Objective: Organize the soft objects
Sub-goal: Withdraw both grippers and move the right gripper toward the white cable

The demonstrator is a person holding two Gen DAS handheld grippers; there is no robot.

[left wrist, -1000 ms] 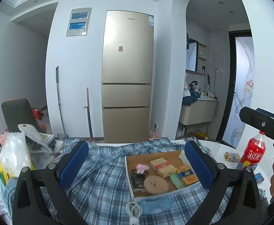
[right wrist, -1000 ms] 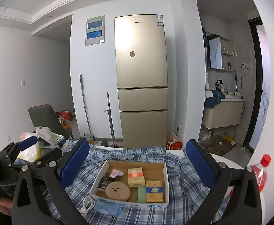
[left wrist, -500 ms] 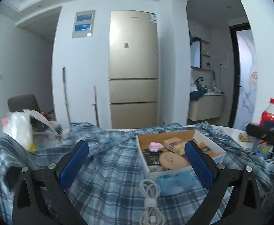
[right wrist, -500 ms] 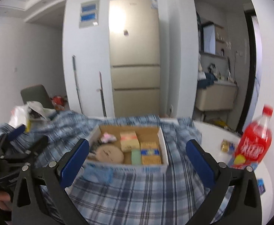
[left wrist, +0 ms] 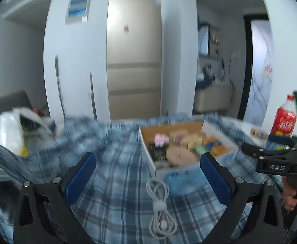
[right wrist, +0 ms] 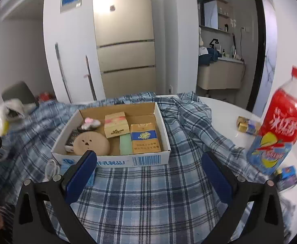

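Both cameras have dropped lower and closer to the table since a second ago, so the cardboard box (right wrist: pixel 111 138) now fills more of the right wrist view, and the left wrist view is smeared by motion.

Nearest in the right wrist view, the right gripper (right wrist: pixel 148 172) has its blue-padded fingers spread wide with nothing between them, hovering over the blue plaid shirt (right wrist: pixel 148 195) just in front of the box. The left gripper (left wrist: pixel 148 177) is likewise released and empty, above the same shirt (left wrist: pixel 111 193). Between its fingers, in front of the box (left wrist: pixel 148 158), a coiled white cable (left wrist: pixel 160 205) lies on the cloth, and a pale blue packet (left wrist: pixel 181 179) rests against the box's front wall.

The shirt is spread crumpled over the white table (right wrist: pixel 225 118), under and all around the box. Inside the box sit a round tan disc (right wrist: pixel 91 142) at front left, a green bar (right wrist: pixel 126 144) beside it, a blue and orange pack (right wrist: pixel 145 138) at the right, a tan carton (right wrist: pixel 116 124) behind, and a small pink item (right wrist: pixel 89 121) at back left.

Right of the box, off the cloth, stands a red drink bottle (right wrist: pixel 280 126), with a small gold pack (right wrist: pixel 244 124) behind it and a small blue carton (right wrist: pixel 286 177) near its base. Left of the box lies a white plastic bag (right wrist: pixel 0 116). Far behind the box stands a gold fridge (right wrist: pixel 126 50).
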